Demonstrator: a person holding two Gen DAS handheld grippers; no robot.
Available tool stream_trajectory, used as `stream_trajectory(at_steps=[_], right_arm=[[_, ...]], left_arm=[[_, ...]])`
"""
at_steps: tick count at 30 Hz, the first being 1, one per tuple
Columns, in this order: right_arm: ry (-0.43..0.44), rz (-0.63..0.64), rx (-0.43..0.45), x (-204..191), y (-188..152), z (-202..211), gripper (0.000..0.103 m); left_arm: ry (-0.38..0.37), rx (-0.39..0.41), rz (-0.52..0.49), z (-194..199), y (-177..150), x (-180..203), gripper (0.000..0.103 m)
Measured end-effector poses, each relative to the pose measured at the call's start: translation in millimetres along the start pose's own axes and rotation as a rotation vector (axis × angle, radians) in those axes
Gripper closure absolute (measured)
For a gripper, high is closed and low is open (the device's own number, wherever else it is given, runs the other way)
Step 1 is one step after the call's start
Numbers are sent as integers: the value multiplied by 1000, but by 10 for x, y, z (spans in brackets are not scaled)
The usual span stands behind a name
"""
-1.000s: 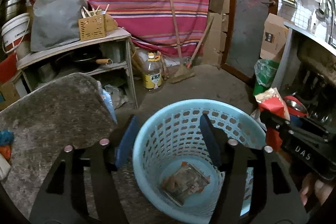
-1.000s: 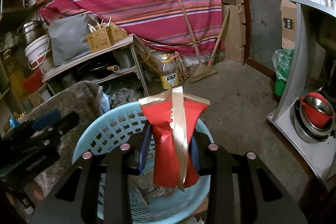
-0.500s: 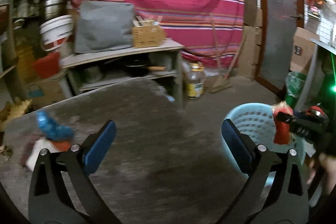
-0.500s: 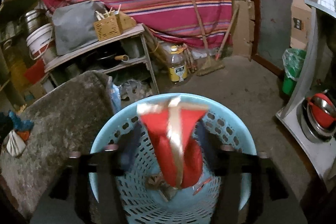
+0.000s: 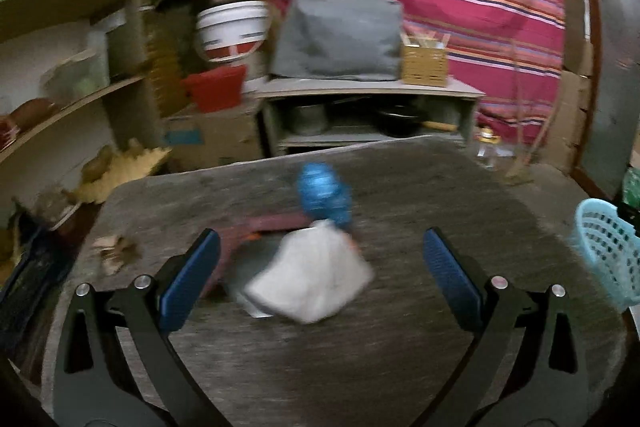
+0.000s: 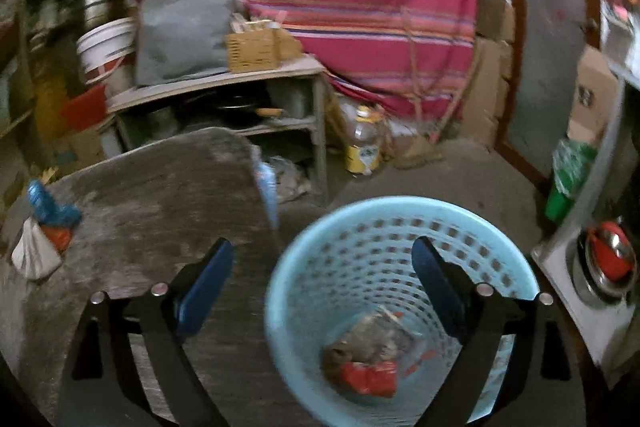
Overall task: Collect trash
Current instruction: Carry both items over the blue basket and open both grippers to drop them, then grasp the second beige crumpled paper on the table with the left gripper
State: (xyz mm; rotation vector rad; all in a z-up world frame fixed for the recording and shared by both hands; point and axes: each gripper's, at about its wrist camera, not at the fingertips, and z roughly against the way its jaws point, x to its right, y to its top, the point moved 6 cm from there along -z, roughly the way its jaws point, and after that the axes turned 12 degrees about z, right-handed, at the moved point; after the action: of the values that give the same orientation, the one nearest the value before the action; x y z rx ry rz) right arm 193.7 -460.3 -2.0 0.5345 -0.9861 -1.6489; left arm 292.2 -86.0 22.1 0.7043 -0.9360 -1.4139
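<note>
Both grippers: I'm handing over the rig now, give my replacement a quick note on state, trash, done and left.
Left gripper: open, empty, over the grey table, facing the white crumpled wrapper and blue crinkled wrapper.
Right gripper: jaws opening, nothing between them, above the light-blue perforated plastic basket.
Done: red packet and a greyish wrapper lie in the basket.
Left: white and blue wrappers, plus reddish scraps beside them.

Left gripper [image 5: 320, 267], black forked arms, blue ribbed pads (silver screws at pivots), right gripper [image 6: 320, 279] alike
</note>
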Motion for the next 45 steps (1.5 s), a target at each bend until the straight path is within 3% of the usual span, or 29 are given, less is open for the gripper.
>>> stream_trajectory(at_steps=[9, 15, 21, 25, 35, 41, 45], right_arm=[[128, 100, 38, -1048, 198, 138, 13], [211, 126, 52, -1673, 279, 111, 4], [232, 184, 66, -2099, 308, 54, 4], [253, 189, 177, -2281, 387, 107, 4], [297, 210, 9, -2732, 389, -190, 4], [287, 216, -7, -2835, 365, -289, 4], [288, 207, 6, -2901, 406, -322, 4]], left_arm=[[98, -1, 27, -49, -16, -843, 5], [152, 6, 37, -56, -47, -1253, 5], [212, 4, 47, -139, -46, -1641, 5], [234, -32, 77, -251, -57, -1877, 5], [279, -46, 133, -428, -30, -2294, 5], [294, -62, 183, -655, 59, -2538, 5], [309, -84, 163, -842, 83, -2602, 5]])
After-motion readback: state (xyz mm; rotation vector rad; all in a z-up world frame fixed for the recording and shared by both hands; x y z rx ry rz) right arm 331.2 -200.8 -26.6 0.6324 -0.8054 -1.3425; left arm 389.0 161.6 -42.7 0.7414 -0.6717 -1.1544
